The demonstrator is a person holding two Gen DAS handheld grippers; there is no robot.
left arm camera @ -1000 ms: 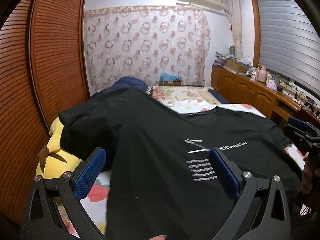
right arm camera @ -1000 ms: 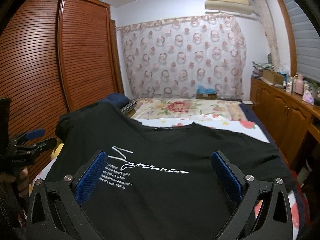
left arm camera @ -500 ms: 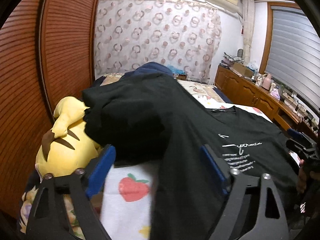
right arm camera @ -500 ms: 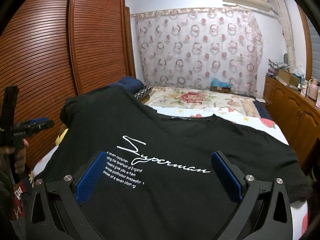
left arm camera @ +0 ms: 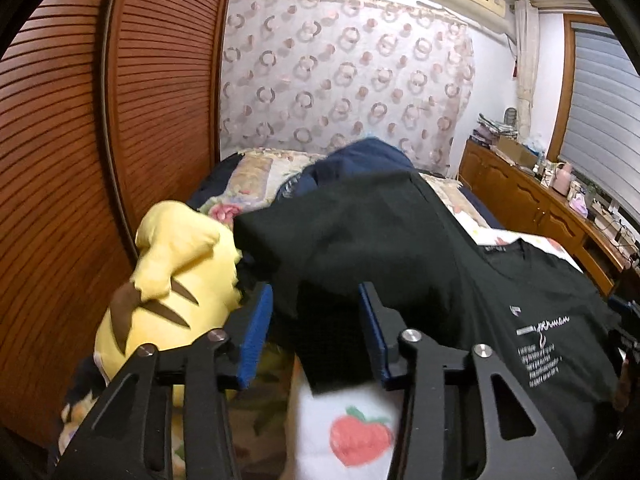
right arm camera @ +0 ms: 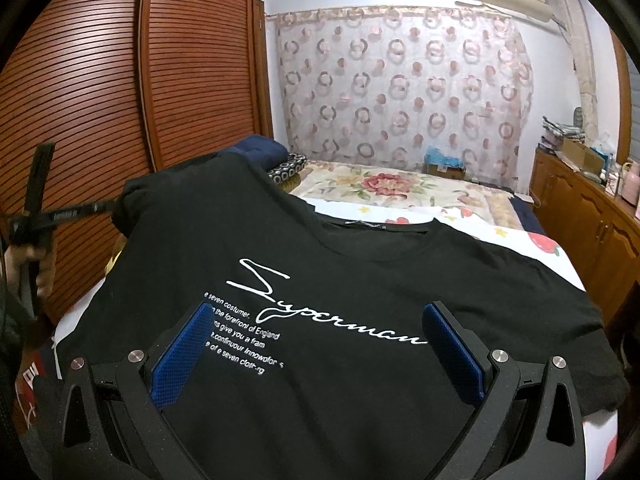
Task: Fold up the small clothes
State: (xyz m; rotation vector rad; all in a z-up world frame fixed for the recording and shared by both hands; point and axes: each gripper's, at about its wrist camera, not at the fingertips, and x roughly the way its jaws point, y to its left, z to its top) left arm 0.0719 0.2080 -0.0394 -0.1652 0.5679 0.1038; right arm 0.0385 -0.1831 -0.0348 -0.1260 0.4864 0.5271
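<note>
Bedroom bed [right arm camera: 516,236] carries a black T-shirt [right arm camera: 340,280] spread flat. Left gripper [left arm camera: 316,328] seems half-closed around its sleeve [left arm camera: 332,248], perhaps not yet pinching; right gripper [right arm camera: 316,344] hovers open. Pinch the hem fully, fold inward evenly.

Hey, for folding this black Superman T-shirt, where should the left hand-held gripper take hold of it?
Grip the black short-sleeved T-shirt at its left sleeve hem, coming in from the plush-toy side. That edge hangs loose and already sits between the left hand-held gripper pads.
</note>
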